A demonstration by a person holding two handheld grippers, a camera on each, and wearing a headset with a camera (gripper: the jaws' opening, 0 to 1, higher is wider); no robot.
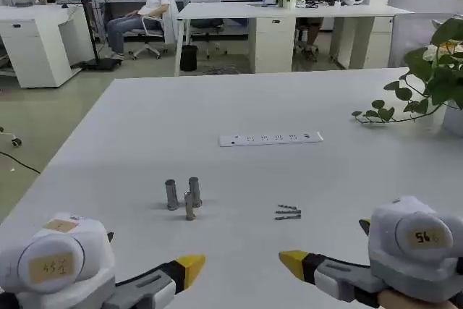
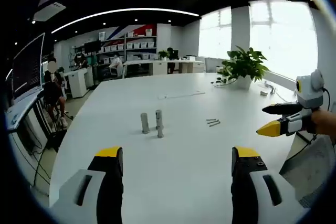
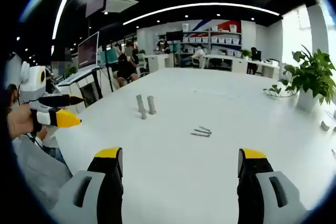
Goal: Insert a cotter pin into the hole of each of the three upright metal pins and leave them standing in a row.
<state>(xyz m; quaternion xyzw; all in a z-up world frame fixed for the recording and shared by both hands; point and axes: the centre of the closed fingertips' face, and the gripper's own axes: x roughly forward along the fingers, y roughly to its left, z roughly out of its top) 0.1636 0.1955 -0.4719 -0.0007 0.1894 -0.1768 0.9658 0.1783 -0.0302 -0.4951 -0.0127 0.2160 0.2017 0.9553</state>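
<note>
Nearest the person, the left gripper point(image 2: 177, 156) and right gripper point(image 3: 181, 156) hover over the near part of the counter point(image 1: 347, 179), the jaws of both wide apart and empty. Beyond them, three metal pins point(image 1: 184, 197) stand upright in a tight cluster rather than a row. The cotter pins point(image 1: 287, 213) lie loose to their right, clear of them. By my judgement no pin is fitted yet, so all three insertions remain. Bare counter surrounds the work. A power strip point(image 1: 270, 138) lies farther back, and a plant point(image 1: 434, 70) stands at the far right edge.

Left claw point(image 2: 176, 160) and right claw point(image 3: 178, 160), grey jaws with yellow tips, white rounded housings point(image 1: 54, 262), orange numbered labels point(image 1: 423, 236)
</note>
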